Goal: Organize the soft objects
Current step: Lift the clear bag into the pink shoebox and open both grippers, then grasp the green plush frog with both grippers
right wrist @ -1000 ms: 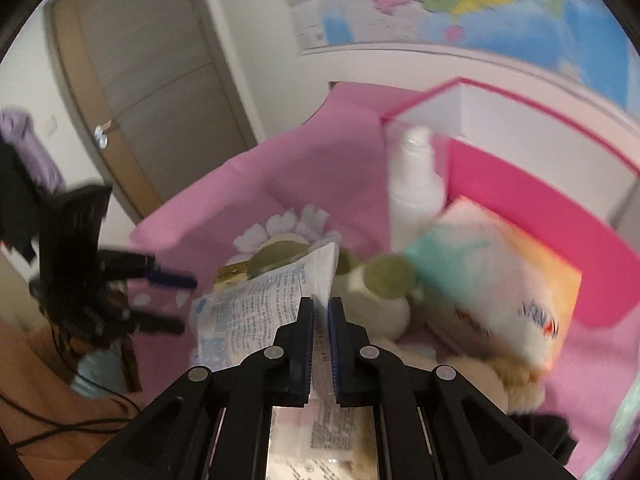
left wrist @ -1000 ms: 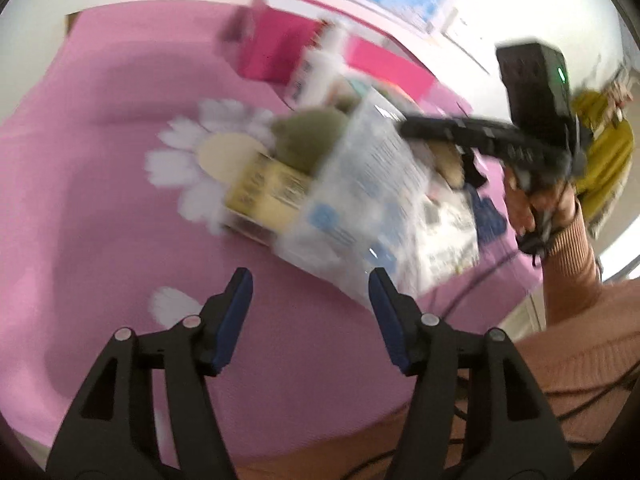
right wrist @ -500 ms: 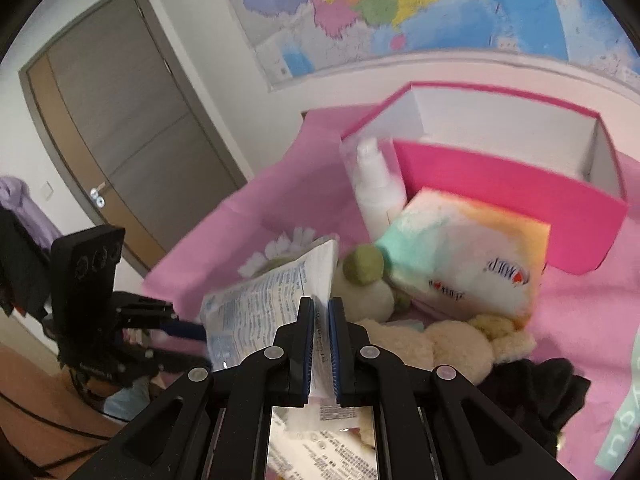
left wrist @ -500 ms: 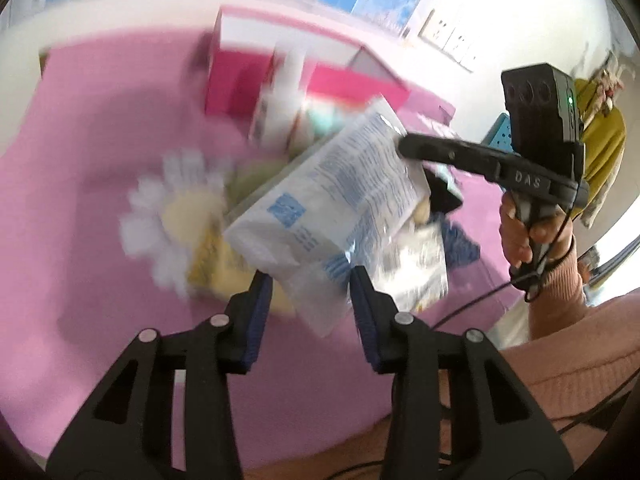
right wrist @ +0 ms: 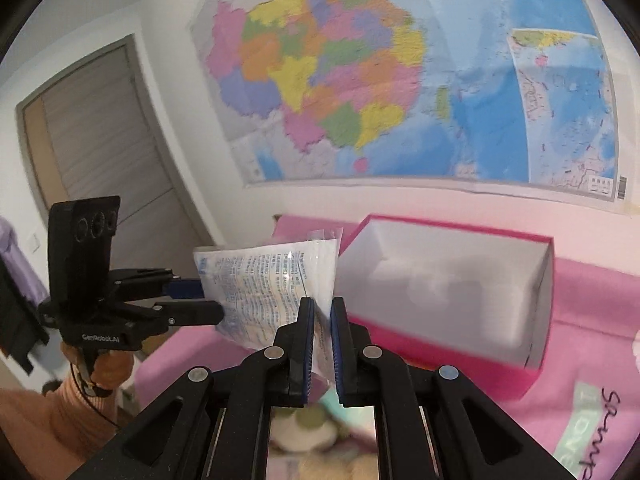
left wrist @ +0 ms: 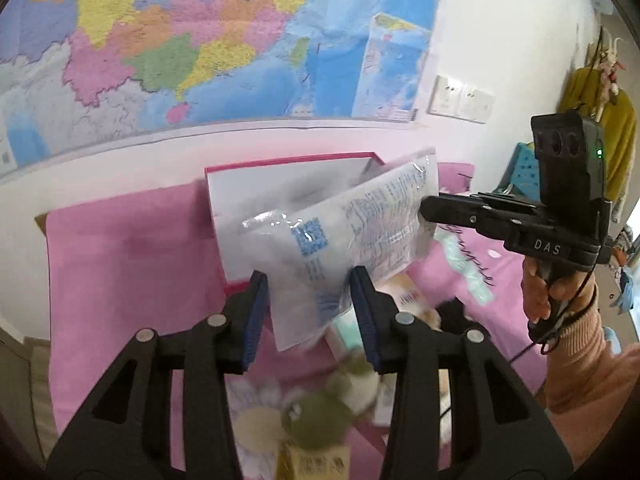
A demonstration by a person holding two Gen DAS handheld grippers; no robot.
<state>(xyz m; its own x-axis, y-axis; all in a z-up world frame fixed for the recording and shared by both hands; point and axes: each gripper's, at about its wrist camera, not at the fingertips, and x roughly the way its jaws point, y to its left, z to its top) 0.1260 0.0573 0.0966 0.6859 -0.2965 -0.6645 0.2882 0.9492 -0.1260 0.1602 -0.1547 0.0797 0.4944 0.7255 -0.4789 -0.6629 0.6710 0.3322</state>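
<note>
Packet (left wrist: 352,240) of clear plastic with blue print hangs in the air between the two grippers, held up in front of the pink box (left wrist: 280,184), which stands open and white inside on the pink cover (left wrist: 128,264). Left of the box the cover lies bare, and above the box a coloured wall map (left wrist: 192,40) fills the wall. The left gripper (left wrist: 310,312) has its blue pads set narrow against the packet's lower end, one pad on each side, so its jaws hold the packet there. Below the box, nearest that camera, a green plush toy (left wrist: 316,416) lies blurred on a white flower print, with other soft things beside it too blurred to name. Right of the box, the right gripper (left wrist: 430,208) reaches in from the side and its jaws are pinched on the packet's upper right edge; in its own view (right wrist: 321,344) the pads stand almost together with the thin plastic caught between them. A hand (left wrist: 544,292) in a peach knitted sleeve grips that tool's handle. Farther right of the box, a pale green cloth (left wrist: 466,264) with dark script lies on the cover.
</note>
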